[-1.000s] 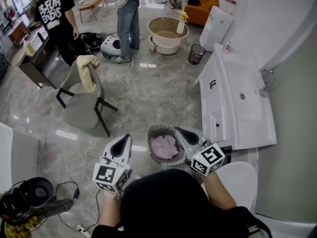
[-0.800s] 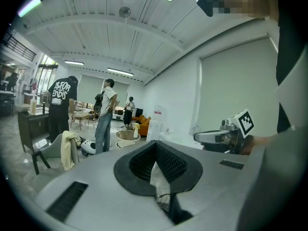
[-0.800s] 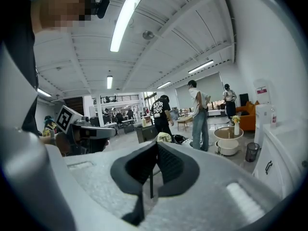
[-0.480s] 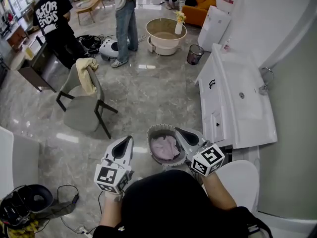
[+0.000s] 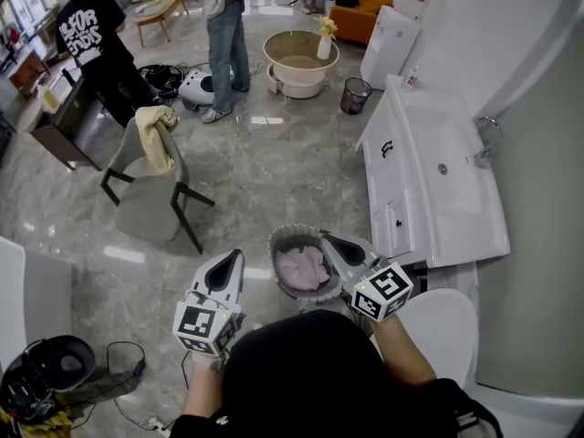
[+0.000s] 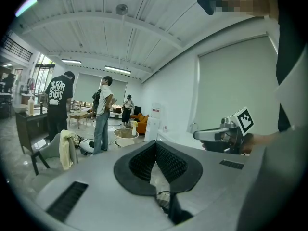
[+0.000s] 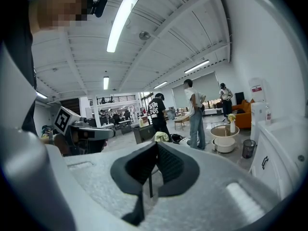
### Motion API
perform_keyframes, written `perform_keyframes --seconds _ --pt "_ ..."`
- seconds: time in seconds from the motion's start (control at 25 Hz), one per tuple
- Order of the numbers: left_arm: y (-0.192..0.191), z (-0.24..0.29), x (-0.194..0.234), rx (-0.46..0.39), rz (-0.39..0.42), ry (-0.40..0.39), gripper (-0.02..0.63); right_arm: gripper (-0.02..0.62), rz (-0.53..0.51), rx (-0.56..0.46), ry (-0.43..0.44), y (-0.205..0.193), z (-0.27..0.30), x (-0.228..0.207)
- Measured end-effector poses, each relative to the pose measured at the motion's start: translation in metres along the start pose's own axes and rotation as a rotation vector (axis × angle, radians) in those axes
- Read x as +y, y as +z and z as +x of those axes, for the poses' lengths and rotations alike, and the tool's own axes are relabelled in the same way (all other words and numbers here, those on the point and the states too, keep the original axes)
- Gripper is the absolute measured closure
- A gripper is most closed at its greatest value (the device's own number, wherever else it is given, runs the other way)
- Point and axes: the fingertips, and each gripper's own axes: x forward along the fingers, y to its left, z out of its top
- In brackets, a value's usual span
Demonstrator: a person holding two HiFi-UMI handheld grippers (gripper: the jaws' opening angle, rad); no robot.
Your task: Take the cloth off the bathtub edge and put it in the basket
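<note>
The pink cloth (image 5: 302, 268) lies bunched inside the basket (image 5: 277, 242) on the floor just ahead of me, and I see nothing draped on the rim of the white bathtub (image 5: 436, 186) to my right, so I judge the putting-in step done. My left gripper (image 5: 234, 255) hangs just left of the basket, jaws together with nothing between them; my right gripper (image 5: 328, 239) sits over the basket's right rim, likewise closed and empty. As I read it, nothing more needs grasping: the next move is only to draw both grippers clear without knocking the basket
</note>
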Motion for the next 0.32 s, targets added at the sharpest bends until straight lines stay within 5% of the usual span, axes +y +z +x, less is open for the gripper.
perform_keyframes --seconds 0.32 --pt "-0.004 0.0045 -0.0045 0.01 0.006 -0.006 0.592 0.598 0.011 0.001 -0.014 -0.0064 -0.0077 -0.0065"
